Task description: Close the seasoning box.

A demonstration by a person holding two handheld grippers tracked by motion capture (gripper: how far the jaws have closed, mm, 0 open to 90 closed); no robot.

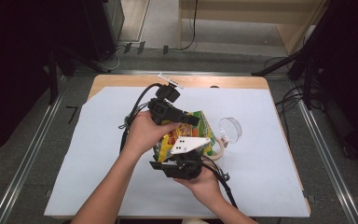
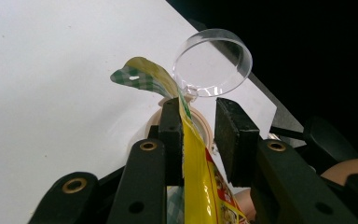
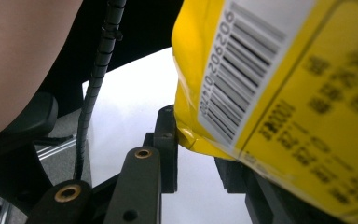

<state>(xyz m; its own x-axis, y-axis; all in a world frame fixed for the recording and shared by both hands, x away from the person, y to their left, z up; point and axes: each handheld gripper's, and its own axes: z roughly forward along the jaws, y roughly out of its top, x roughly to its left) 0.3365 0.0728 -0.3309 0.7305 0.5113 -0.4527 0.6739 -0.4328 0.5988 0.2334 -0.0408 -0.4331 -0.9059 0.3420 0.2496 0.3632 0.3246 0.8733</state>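
Both grippers on the bag, a yellow snack bag with a green checked top, held off the white sheet between the two hands. Left gripper: jaws part open, gap wider than the film. The bag's top edge runs up between them, lying flat against the left pad; right pad stands clear of it, daylight between pad and film. So no clamp visible from that camera, contact on one side only. The bag's green checked corner curls over past the tips of the jaws, to their left. Beyond the tips, just ahead: a clear round lid on the sheet, and below it, right behind the jaw tips, a tape roll partly hidden by the bag. Right gripper: jaws also part open. The bag's barcode side hangs over the right jaw and covers most of it; the bag's lower corner sits just at the left pad, touching or nearly so. Can't tell whether the right pad presses the film, it's hidden behind the bag, so grip there is not confirmed. To the left of those jaws: a ribbed black cable and part of a forearm. In the high view the left gripper comes onto the bag from the top, the right gripper from below, its grey plate lying over the bag's lower half. Lid and tape sit just right of the bag.
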